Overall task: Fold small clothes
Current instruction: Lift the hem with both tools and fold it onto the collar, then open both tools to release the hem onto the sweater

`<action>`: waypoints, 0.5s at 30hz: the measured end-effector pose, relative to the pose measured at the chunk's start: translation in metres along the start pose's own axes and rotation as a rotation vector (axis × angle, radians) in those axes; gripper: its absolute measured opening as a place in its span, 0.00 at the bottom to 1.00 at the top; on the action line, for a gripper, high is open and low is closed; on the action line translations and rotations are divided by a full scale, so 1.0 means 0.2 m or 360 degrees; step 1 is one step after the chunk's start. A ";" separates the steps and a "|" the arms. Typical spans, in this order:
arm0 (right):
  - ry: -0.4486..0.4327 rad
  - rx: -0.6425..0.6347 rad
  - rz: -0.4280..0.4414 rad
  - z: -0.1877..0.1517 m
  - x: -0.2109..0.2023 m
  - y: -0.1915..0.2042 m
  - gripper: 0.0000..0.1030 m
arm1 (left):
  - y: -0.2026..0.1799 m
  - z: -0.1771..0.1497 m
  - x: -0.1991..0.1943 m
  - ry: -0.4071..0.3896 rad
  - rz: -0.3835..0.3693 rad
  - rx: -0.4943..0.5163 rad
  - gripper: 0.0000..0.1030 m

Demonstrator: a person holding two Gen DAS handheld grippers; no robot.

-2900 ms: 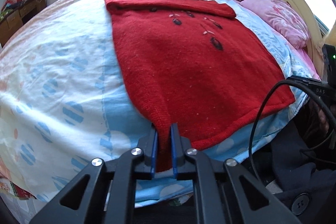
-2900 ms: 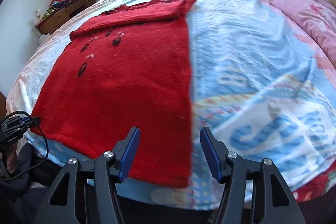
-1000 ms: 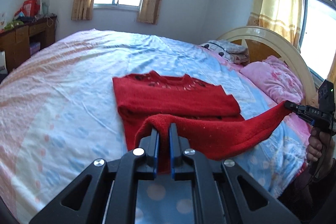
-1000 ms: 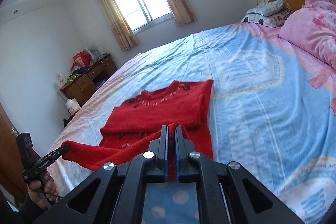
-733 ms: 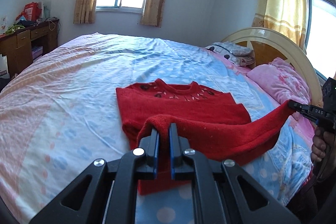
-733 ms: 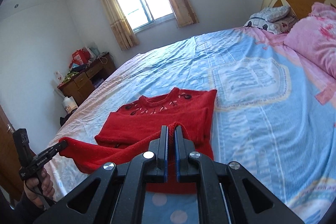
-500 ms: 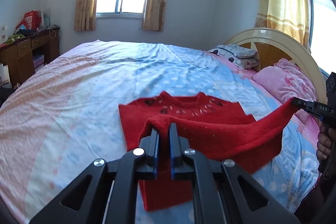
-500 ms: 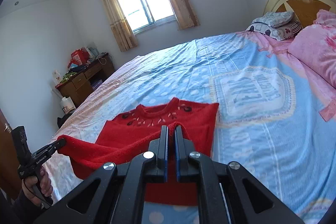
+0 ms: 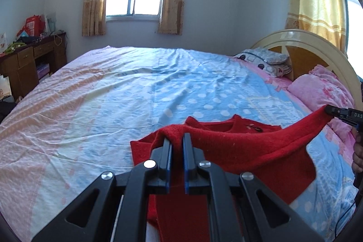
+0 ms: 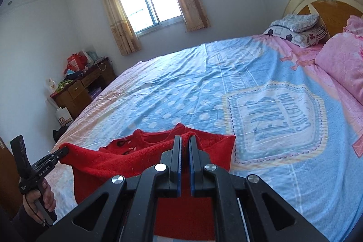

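A red knitted sweater lies on the bed with its collar end away from me; its near hem is lifted off the sheet. My left gripper is shut on one corner of the hem. My right gripper is shut on the other corner; it also shows at the right edge of the left wrist view. The hem hangs stretched between the two grippers above the sweater's collar. The left gripper also shows at the left of the right wrist view.
The bed has a blue and pink dotted sheet. Pink pillows and a patterned pillow lie by the curved headboard. A wooden desk stands at the left wall.
Both grippers have carried the lifted hem up and forward over the sweater toward the collar. More of the body is now covered; only the collar area still shows.
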State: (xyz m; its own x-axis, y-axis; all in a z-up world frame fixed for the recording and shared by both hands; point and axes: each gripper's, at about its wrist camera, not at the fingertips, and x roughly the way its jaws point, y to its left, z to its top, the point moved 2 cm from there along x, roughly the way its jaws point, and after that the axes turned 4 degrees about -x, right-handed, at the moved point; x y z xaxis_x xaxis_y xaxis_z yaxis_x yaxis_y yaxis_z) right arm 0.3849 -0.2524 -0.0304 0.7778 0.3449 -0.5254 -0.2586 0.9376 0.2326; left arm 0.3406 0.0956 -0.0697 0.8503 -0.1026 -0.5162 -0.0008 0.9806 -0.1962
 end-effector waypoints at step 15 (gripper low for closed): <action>0.0299 0.0001 -0.0211 -0.01 0.63 -0.15 0.04 | 0.07 -0.06 0.49 0.0219 0.0093 0.0002 0.14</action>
State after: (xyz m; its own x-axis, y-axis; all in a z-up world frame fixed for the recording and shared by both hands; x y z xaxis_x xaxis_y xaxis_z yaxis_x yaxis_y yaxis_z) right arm 0.4888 -0.2368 -0.1044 0.6844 0.2212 -0.6947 -0.1611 0.9752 0.1519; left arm 0.4179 0.0973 -0.1326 0.7686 -0.0672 -0.6362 -0.0473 0.9858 -0.1613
